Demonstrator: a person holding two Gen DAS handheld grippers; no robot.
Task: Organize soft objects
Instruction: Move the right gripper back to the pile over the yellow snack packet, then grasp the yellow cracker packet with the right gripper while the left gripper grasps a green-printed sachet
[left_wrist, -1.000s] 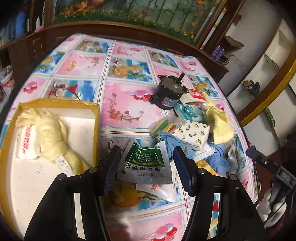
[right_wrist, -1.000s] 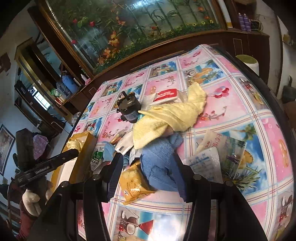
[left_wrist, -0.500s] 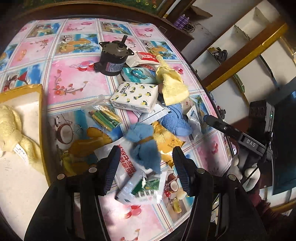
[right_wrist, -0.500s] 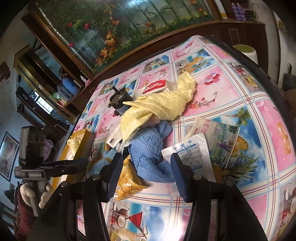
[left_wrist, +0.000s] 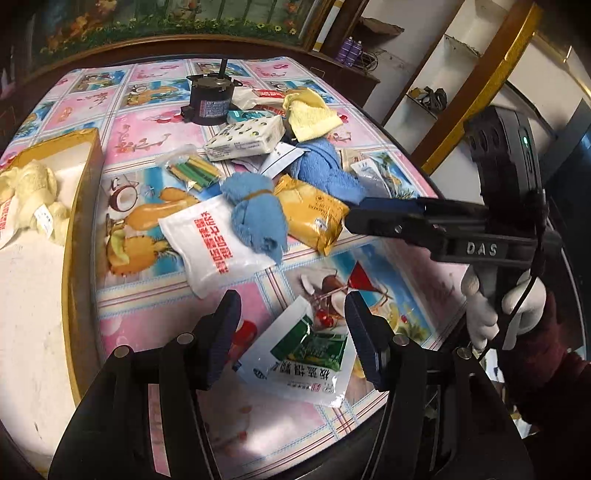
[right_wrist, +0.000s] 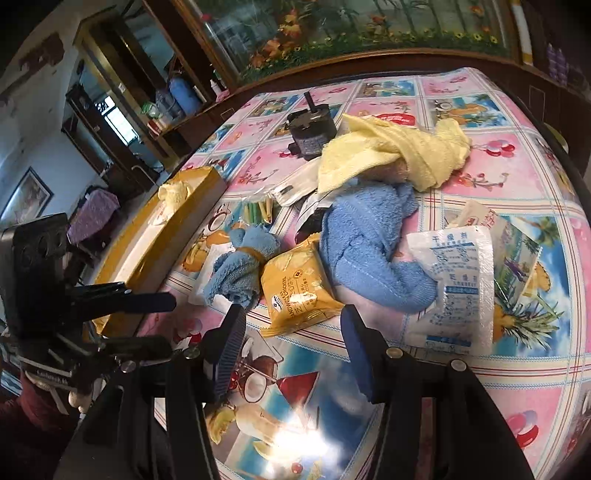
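My left gripper (left_wrist: 291, 299) hovers near the table's front edge, its jaws opening. A green-and-white sachet (left_wrist: 306, 354) lies flat on the tablecloth under the gap, and the pads do not press on it. Ahead lies a small blue cloth (left_wrist: 255, 214) tied with a yellow band. Behind that cloth are a big blue towel (left_wrist: 325, 170) and a yellow towel (left_wrist: 312, 114). My right gripper (right_wrist: 292, 314) is open and empty, its tips just short of a yellow cracker packet (right_wrist: 295, 291) and the blue towel (right_wrist: 365, 251). A pale yellow cloth (left_wrist: 33, 188) lies in the yellow box (left_wrist: 83, 206) at left.
A black motor (left_wrist: 212, 99), a tissue pack (left_wrist: 243, 138), a bag of coloured sticks (left_wrist: 192, 170) and a white sachet with red print (left_wrist: 210, 243) crowd the pile. Another white sachet (right_wrist: 458, 280) lies right of the blue towel. The table edge runs close at front and right.
My left gripper swung right, away from the box, toward the pile. The green sachet went from between its fingers to the table near the front edge. My right gripper sank closer to the cracker packet.
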